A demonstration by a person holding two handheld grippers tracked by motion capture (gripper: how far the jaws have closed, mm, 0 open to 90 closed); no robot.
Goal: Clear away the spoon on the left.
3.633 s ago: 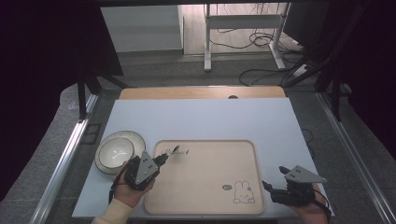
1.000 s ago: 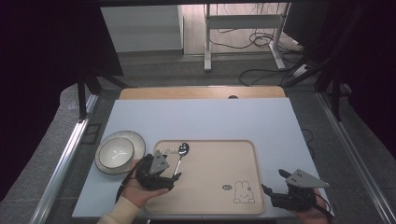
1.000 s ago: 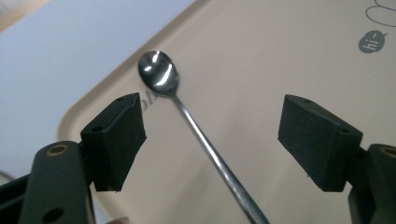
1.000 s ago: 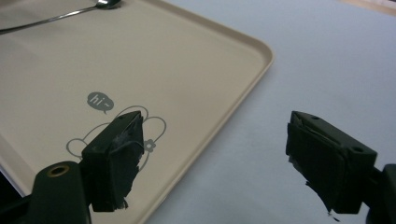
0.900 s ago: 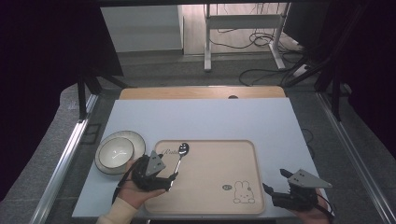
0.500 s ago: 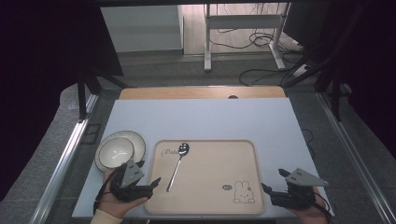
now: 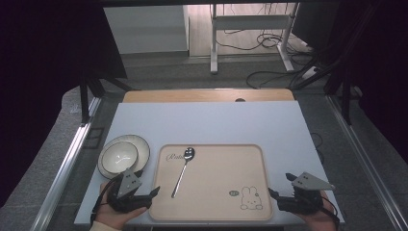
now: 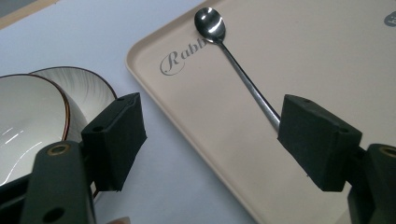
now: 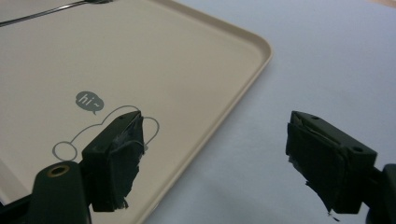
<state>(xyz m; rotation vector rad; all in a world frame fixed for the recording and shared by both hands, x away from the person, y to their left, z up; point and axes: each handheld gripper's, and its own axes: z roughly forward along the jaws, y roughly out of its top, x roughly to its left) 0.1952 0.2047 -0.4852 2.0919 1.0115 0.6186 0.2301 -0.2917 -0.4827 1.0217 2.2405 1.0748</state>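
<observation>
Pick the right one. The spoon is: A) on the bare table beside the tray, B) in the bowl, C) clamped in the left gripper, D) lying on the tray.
D: the spoon lies flat on the tray, its bowl end near the printed word, while the left gripper sits open at the tray's near left corner, holding nothing.

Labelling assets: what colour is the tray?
Pale beige tray with grey "Rabbit" script; clearest in the left gripper view.

We can read two bits of print, both on the tray [image 8: 327, 60]. Near its corner by the spoon bowl there's grey script starting "Rabb", the rest hidden behind the spoon [image 8: 243, 74]. By the bunny outline [image 9: 84, 135] sits a little speech bubble [image 9: 88, 101] saying "hi~".
</observation>
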